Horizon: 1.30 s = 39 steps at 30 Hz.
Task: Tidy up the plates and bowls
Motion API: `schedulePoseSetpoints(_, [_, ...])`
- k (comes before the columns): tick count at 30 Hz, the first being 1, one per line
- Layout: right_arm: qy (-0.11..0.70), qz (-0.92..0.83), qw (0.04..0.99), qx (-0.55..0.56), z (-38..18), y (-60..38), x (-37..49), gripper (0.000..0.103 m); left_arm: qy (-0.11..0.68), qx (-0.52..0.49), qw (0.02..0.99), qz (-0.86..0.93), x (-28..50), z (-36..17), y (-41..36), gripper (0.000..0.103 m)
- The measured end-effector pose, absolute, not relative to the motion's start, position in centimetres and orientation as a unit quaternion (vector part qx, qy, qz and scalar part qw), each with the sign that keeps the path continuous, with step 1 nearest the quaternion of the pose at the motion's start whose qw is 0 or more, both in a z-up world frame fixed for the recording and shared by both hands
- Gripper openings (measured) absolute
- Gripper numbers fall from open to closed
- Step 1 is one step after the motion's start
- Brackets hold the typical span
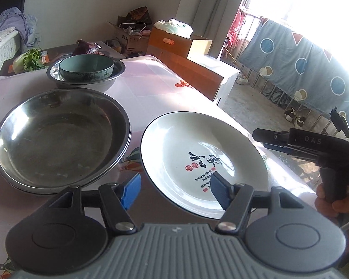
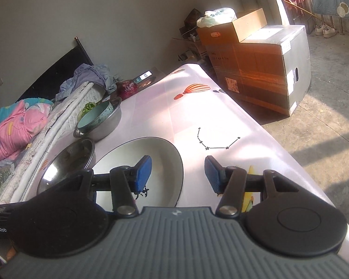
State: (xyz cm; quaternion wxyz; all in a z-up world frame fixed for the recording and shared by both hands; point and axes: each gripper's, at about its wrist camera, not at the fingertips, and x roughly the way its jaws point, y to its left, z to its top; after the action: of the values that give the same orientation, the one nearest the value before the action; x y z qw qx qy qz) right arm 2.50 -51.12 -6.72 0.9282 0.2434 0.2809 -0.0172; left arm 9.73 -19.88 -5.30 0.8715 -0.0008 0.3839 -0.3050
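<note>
Left gripper open, straddling white plate rim

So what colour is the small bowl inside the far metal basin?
Teal green bowl, with a patterned outside band; clearest in the left wrist view.

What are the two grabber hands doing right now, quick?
Left gripper: open, holding nothing, its fingers either side of the white plate's near rim.
Right gripper: open, holding nothing, over the same plate's right edge.
</note>
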Motion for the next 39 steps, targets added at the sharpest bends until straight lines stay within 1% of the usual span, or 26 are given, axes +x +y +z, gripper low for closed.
schedulePoseSetpoints(1, [0.281, -0.014, 0.927, 0.247, -7.0, -51.4, 2.9, 0.049, 0.384, 0.006, 0.873, -0.301, 9.8, -5.5, -20.4, 0.066])
schedulePoseSetpoints(3, [0.283, -0.004, 0.925, 0.255, -7.6, -51.9, 3.7, 0.046, 0.382, 0.023, 0.876, -0.292, 9.8, -5.7, -21.2, 0.062])
schedulePoseSetpoints(6, [0.287, 0.012, 0.921, 0.262, -8.2, -52.1, 4.7, 0.038, 0.38, 0.042, 0.881, -0.278, 10.0, -6.0, -21.7, 0.058])
schedulePoseSetpoints(8, [0.291, 0.02, 0.919, 0.264, -8.6, -52.0, 5.4, 0.031, 0.383, 0.046, 0.882, -0.271, 10.2, -6.1, -21.9, 0.052])
schedulePoseSetpoints(9, [0.293, 0.024, 0.919, 0.264, -8.7, -52.0, 5.7, 0.03, 0.386, 0.047, 0.882, -0.267, 10.4, -6.2, -22.0, 0.05])
schedulePoseSetpoints(11, [0.302, 0.028, 0.917, 0.261, -9.2, -51.8, 6.5, 0.022, 0.393, 0.048, 0.881, -0.26, 10.7, -6.5, -22.0, 0.039])
schedulePoseSetpoints(14, [0.31, 0.042, 0.915, 0.255, -9.6, -51.1, 7.1, 0.013, 0.398, 0.051, 0.88, -0.254, 11.0, -6.7, -22.0, 0.031])
schedulePoseSetpoints(15, [0.31, 0.042, 0.916, 0.252, -9.6, -50.7, 7.0, 0.011, 0.398, 0.05, 0.88, -0.254, 11.0, -6.7, -21.9, 0.031])
schedulePoseSetpoints(17, [0.31, 0.036, 0.919, 0.241, -9.4, -50.1, 6.8, 0.012, 0.402, 0.048, 0.878, -0.256, 11.0, -6.6, -21.7, 0.03])
schedulePoseSetpoints(21, [0.314, 0.036, 0.909, 0.271, -9.5, -50.1, 5.8, 0.012, 0.404, 0.059, 0.875, -0.258, 10.5, -6.4, -21.5, 0.03])
schedulePoseSetpoints(25, [0.322, 0.035, 0.906, 0.273, -9.4, -48.9, 3.9, 0.013, 0.418, 0.063, 0.865, -0.27, 9.6, -6.2, -20.3, 0.03])
schedulePoseSetpoints(34, [0.335, 0.04, 0.899, 0.277, -9.1, -44.3, -1.6, 0.014, 0.44, 0.077, 0.849, -0.284, 5.8, -5.8, -16.0, 0.031])
schedulePoseSetpoints(39, [0.347, 0.052, 0.893, 0.282, -9.0, -41.3, -3.2, 0.015, 0.454, 0.073, 0.843, -0.278, 4.3, -5.5, -12.8, 0.031])
